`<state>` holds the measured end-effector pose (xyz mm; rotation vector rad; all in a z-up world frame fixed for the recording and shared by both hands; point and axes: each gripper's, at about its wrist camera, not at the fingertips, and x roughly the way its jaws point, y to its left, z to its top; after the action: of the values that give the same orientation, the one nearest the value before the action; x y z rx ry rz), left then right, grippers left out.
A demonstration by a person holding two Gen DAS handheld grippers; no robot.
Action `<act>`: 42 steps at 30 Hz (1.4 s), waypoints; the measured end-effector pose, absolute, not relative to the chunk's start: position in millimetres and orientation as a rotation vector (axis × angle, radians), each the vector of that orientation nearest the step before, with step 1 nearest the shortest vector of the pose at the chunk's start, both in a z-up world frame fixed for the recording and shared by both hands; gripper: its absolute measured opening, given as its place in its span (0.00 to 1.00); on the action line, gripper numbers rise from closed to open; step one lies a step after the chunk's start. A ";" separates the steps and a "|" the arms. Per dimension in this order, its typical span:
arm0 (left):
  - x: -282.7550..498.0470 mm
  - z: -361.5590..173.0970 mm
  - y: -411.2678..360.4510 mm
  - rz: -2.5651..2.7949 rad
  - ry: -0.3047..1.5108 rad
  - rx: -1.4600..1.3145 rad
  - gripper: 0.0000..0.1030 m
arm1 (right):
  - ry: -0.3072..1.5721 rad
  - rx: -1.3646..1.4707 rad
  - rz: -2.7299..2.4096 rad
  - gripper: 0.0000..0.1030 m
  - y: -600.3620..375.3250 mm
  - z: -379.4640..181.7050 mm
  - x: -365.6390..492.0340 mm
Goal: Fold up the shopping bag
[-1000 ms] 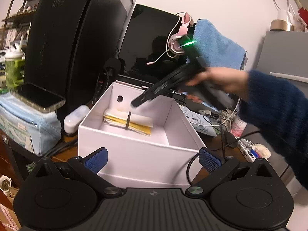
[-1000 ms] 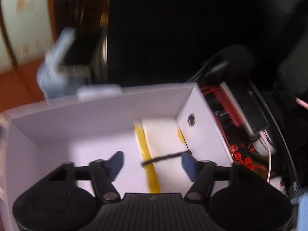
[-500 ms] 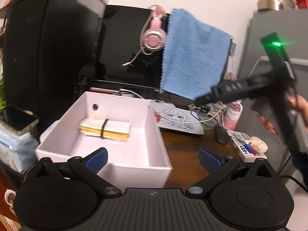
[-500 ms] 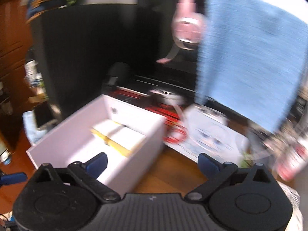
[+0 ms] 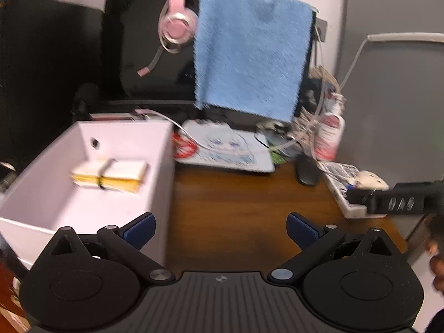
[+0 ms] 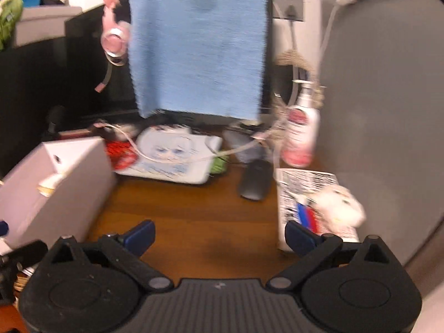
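— Where the white box point(image 5: 91, 194) stands at the left edge of the wooden counter point(image 5: 236, 208), any sign of the shopping bag?
— Lying inside, on the box floor near the back wall: a folded shopping bag point(image 5: 109, 176), white over yellow, cinched across the middle by a dark band. From the right wrist view, only a corner of it peeking over the box wall.
— And the left gripper point(image 5: 220, 229)?
— Spread wide, blue pads point(image 5: 140, 229) well apart, nothing between them. Left pad in front of the box's near right corner, right pad over bare wood.
— The right gripper point(image 6: 220, 233)?
— Also spread wide and empty, hanging over the bare middle of the counter, apart from the box. Seen from the left wrist view as a black body at the right edge, a hand point(image 5: 435, 252) partly visible beneath.
— Toward the back edge?
— A blue towel point(image 6: 197, 47) draped over a dark monitor, pink headset point(image 6: 113, 36) hung beside it. Below, an illustrated pad point(image 6: 169, 155), a black mouse point(image 6: 255, 179) just right of it, then a pink-labelled pump bottle point(image 6: 299, 133). Along the right edge, a printed tray point(image 6: 302, 194) with a small white plush point(image 6: 338, 202). Everything somewhat blurred.
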<state>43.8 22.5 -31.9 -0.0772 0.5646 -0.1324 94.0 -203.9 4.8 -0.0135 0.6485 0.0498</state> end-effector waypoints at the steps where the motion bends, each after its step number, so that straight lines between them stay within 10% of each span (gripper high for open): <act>1: 43.0 -33.1 19.4 -0.134 0.566 -0.074 0.99 | 0.656 -0.026 0.053 0.97 -203.3 -0.8 90.5; 42: -7.3 3.9 22.5 0.045 0.464 -0.043 0.99 | 0.529 0.039 0.111 0.97 -167.4 23.9 9.2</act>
<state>-7.3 22.5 3.9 -0.0430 0.4645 0.0447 9.2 -167.4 23.9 0.0386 0.5287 0.1114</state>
